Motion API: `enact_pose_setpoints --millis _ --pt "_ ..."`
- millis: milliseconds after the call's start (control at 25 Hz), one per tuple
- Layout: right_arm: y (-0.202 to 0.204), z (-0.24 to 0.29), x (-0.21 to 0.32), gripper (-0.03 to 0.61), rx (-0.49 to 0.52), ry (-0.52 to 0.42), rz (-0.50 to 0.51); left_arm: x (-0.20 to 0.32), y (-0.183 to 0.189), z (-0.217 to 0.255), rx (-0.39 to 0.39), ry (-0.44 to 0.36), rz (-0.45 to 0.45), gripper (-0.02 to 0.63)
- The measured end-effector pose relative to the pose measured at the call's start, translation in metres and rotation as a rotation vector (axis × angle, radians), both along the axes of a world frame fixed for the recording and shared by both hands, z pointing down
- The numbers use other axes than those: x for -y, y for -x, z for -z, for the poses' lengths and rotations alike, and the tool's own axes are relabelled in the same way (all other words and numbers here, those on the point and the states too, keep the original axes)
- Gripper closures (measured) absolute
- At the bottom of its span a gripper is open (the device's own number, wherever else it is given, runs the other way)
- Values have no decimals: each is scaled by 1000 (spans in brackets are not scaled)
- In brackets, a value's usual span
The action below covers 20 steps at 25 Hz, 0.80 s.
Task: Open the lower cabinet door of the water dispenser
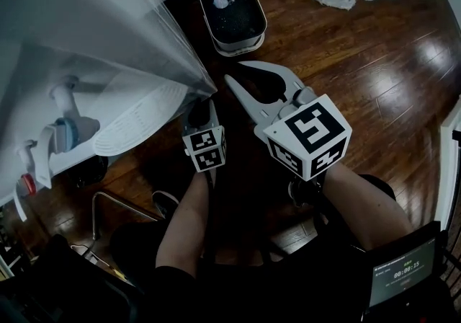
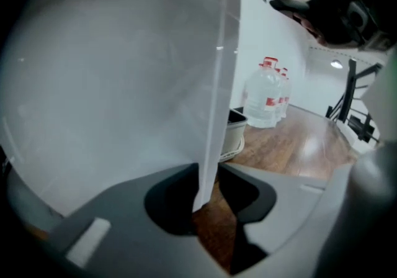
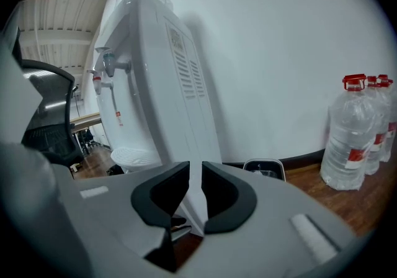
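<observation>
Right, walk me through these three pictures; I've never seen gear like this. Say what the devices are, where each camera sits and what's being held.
There is no robot here: a person holds a two-jaw gripper in each hand. The head view comes from a camera on the person's head, looking steeply down. The other two views come from cameras riding on the grippers, each looking along its own jaws.

The tall white plastic water dispenser stands on the dark wooden floor. A white-rimmed dark tub and clear plastic water bottles with red caps are nearby.

The left gripper is closed on the edge of a thin white panel, apparently the dispenser's lower cabinet door. The right gripper has its jaws a narrow slit apart, with nothing pinched that I can see.
</observation>
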State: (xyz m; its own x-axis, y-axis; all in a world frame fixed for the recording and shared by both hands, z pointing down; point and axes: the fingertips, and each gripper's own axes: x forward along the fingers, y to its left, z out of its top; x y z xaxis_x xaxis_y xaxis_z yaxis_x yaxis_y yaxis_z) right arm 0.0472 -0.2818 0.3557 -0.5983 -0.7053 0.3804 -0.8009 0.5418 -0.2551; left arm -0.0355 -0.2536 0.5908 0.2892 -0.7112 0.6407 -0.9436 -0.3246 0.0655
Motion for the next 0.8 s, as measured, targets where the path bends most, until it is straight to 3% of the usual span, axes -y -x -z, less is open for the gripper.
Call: enact_pose_setpoints --millis 80,240,440,520,600,800 --pt "-2 1 0 514 1 0 -2 -2 -1 -4 36 -22 -26 432" --pt "-5 5 -5 514 -5 -2 -9 -4 1 7 50 -47 -18 431" --pt "-5 14 -23 514 -3 -10 -7 -14 -8 42 -7 -88 -8 431" --pt "-3 19 -29 514 5 -30 -8 -17 -9 60 -30 -133 -5 436" --pt "-2 24 -40 514 8 -50 -13 -25 -8 88 -65 -198 15 493" --pt "-6 36 -72 514 -6 -122 -55 -49 -17 178 -142 -375 33 501"
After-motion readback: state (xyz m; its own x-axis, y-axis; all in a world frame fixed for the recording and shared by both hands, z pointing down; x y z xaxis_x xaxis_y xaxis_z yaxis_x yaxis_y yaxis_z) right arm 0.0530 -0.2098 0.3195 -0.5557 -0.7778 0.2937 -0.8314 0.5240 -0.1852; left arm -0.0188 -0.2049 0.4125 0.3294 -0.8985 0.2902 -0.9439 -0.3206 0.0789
